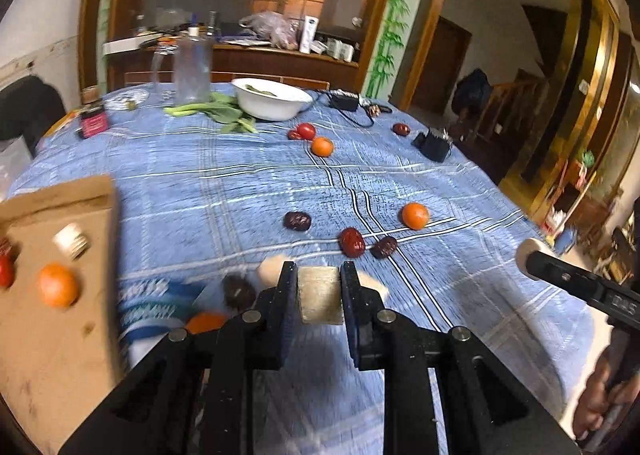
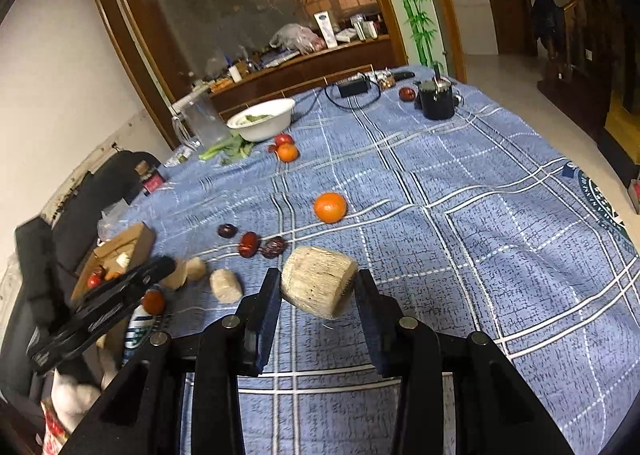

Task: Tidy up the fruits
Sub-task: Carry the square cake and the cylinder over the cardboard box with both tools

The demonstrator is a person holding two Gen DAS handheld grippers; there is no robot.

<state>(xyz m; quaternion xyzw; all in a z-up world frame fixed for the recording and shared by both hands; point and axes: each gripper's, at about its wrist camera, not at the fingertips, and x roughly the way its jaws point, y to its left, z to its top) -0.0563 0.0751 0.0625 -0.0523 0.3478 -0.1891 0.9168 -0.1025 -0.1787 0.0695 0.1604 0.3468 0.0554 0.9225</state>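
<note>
My left gripper (image 1: 319,271) is shut on a small pale beige chunk (image 1: 320,295), lifted over the blue checked cloth (image 1: 200,183). My right gripper (image 2: 319,275) is shut on a larger pale cylindrical chunk (image 2: 318,287), also off the cloth. Two more pale chunks (image 2: 226,285) lie to its left. Oranges (image 1: 415,215) (image 1: 322,146), dark red dates (image 1: 352,242) and tomatoes (image 1: 306,131) are scattered on the cloth. At the left an open cardboard box (image 1: 60,335) holds an orange (image 1: 58,284) and a tomato (image 1: 5,271).
A white bowl (image 1: 248,99) with greens and a clear plastic jug (image 1: 192,67) stand at the far side. A black mug (image 2: 438,101) and a charger (image 2: 352,87) with cable sit far right. The table edge drops off on the right.
</note>
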